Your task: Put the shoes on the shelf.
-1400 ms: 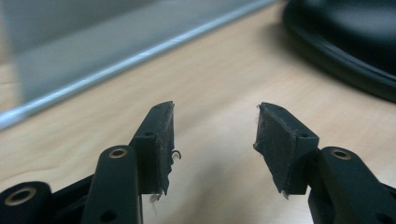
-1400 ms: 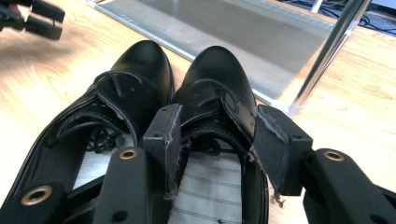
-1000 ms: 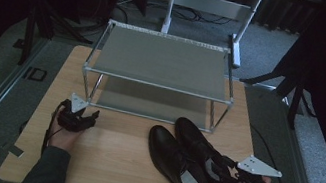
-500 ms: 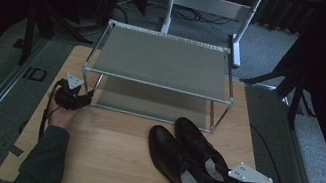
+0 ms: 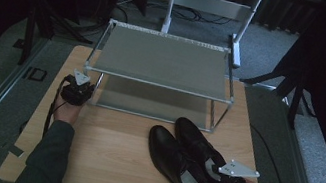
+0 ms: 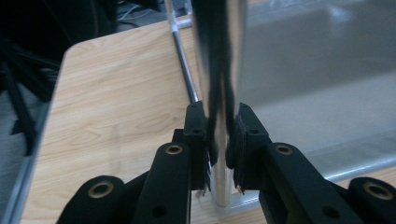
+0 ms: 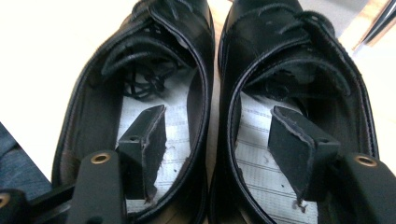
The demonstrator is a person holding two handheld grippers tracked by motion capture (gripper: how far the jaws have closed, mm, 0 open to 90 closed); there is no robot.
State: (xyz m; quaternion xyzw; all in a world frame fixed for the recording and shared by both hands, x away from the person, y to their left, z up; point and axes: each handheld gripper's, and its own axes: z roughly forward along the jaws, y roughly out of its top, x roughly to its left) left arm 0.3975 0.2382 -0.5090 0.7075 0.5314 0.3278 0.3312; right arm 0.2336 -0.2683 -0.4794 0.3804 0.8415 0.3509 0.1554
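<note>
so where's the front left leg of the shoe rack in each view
High view: the rack's front left leg stands left of centre, right beside the left gripper.
Left gripper view: the leg rises up the middle, clamped between the jaws, which have just been closing.
Right gripper view: no leg here, just the pair of black shoes.
Shared landmark: the wooden tabletop.

Colours: two dress shoes [image 5: 188, 164] glossy black, insoles [image 7: 261, 154] white with fine grey stripes. Shoe rack [image 5: 161, 61] has silver metal tubes and flat grey shelves. Counter [image 5: 113, 159] is light wood grain. Both grippers black, with grey top plates [image 5: 237, 169]. Sleeve [image 5: 44, 162] dark grey-green.
</note>
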